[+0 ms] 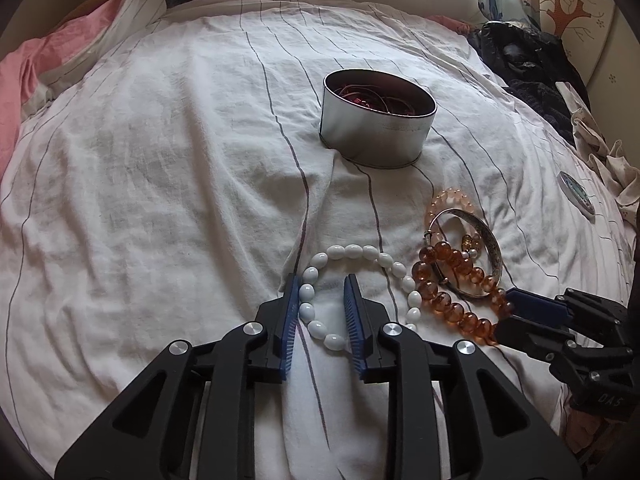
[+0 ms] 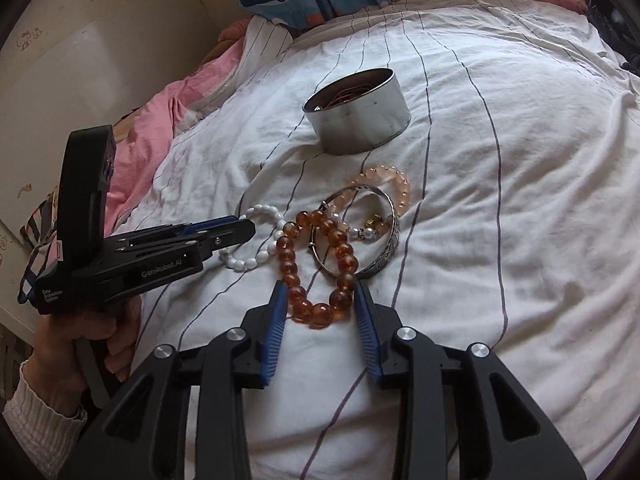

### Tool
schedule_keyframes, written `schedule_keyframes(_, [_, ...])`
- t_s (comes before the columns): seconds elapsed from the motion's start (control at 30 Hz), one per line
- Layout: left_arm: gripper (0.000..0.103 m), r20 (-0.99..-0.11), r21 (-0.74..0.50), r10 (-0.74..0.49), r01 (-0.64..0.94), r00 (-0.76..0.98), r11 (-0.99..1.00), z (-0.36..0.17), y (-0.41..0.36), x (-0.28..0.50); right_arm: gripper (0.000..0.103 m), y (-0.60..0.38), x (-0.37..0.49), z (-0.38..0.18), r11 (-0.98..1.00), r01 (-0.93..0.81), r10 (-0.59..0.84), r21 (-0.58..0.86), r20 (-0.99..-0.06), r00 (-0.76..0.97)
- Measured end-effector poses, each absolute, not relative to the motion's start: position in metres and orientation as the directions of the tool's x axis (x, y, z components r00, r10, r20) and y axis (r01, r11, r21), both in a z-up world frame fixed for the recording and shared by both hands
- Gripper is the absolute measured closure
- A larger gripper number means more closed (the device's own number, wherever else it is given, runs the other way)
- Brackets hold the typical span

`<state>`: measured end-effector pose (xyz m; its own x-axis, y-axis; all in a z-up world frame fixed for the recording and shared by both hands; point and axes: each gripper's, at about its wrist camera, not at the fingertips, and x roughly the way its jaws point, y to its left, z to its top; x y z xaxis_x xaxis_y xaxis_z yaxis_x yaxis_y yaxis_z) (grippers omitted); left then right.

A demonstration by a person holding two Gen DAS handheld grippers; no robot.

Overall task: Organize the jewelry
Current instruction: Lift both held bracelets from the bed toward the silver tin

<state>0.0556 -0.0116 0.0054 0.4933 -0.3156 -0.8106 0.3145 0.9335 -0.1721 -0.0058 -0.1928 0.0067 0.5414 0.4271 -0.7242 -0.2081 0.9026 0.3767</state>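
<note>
Pickup stage, with all places given from the round tin. Nearer you than the tin, your left gripper stands parted astride the white bead bracelet, pads not pressing. Your right gripper is spread around the amber bead bracelet, likewise loose. Next, judge: close, lift, carry to the tin.

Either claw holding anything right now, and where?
Neither grips: left claw straddles the white bead bracelet's near-left side; right claw brackets the amber bead bracelet's near end.
</note>
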Motion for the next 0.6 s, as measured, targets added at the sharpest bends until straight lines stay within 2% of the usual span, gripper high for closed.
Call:
schedule_keyframes(0.13, [0.079,-0.811,-0.154,-0.307,0.323,0.499,0.934,0.006,-0.015,0.054,0.069,-0.187,-0.004,0.001,0.917,-0.216,0.399,0.336,-0.742,0.538])
schedule_keyframes(0.2, [0.079,-0.813,-0.144,-0.301,0.328,0.499,0.934,0.006,-0.016,0.054,0.076,-0.185,-0.004,0.001,0.921,-0.225,0.390,0.319,-0.744,0.542])
schedule_keyframes(0.27, [0.081,-0.810,-0.140,-0.300,0.330,0.504,0.933,0.007,-0.016,0.053,0.091,-0.186,-0.004,0.002,0.914,-0.234,0.405,0.331,-0.734,0.544])
schedule_keyframes(0.33, [0.093,-0.810,-0.142,-0.304,0.336,0.502,0.931,0.009,-0.016,0.052,0.091,-0.187,-0.006,0.005,0.913,-0.236,0.407,0.331,-0.726,0.554])
schedule_keyframes(0.43, [0.094,-0.813,-0.140,-0.308,0.348,0.495,0.927,0.010,-0.015,0.051,0.089,-0.192,-0.006,0.005,0.915,-0.216,0.402,0.341,-0.729,0.554])
schedule_keyframes(0.5, [0.094,-0.821,-0.137,-0.303,0.347,0.485,0.928,0.007,-0.015,0.052,0.078,-0.195,-0.004,0.002,0.919,-0.197,0.392,0.341,-0.736,0.552])
schedule_keyframes(0.6, [0.093,-0.826,-0.140,-0.298,0.337,0.478,0.931,0.004,-0.015,0.054,0.077,-0.190,-0.002,-0.001,0.923,-0.213,0.384,0.320,-0.747,0.543])
